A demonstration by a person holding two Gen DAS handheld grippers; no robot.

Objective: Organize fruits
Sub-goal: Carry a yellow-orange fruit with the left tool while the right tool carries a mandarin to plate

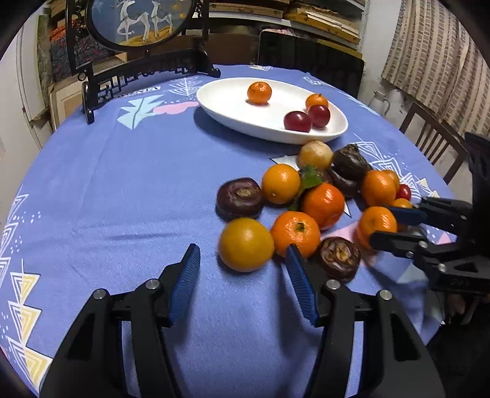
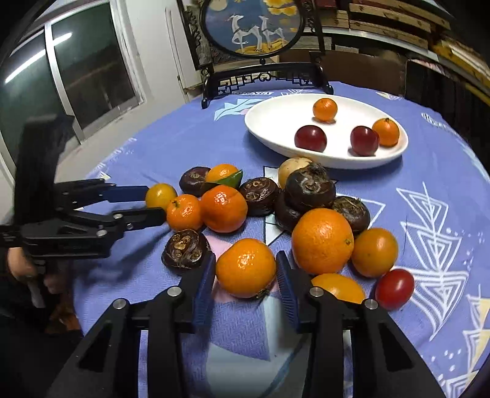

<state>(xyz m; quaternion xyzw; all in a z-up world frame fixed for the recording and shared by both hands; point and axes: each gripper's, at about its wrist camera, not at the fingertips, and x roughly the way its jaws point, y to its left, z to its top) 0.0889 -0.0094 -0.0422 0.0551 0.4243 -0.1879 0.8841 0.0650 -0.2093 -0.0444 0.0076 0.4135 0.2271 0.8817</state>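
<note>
A pile of fruit lies on the blue tablecloth: mandarins, yellow-orange citrus, dark brown water chestnuts and a small red tomato (image 2: 394, 287). My right gripper (image 2: 246, 257) has its blue pads pressed on both sides of a mandarin (image 2: 246, 269), which rests on the cloth; the left wrist view shows the same grip (image 1: 379, 223). My left gripper (image 1: 242, 249) is open, its tips just short of a yellow-orange citrus (image 1: 246, 245) at the near edge of the pile. A white oval plate (image 1: 214, 101) behind the pile holds two mandarins and two red plums.
A black carved stand with a round deer picture (image 1: 141, 21) sits at the table's far edge. A wooden chair (image 1: 428, 137) is at the right of the table. Blue cloth stretches left of the pile. A person's hand (image 2: 18, 263) holds the left gripper's handle.
</note>
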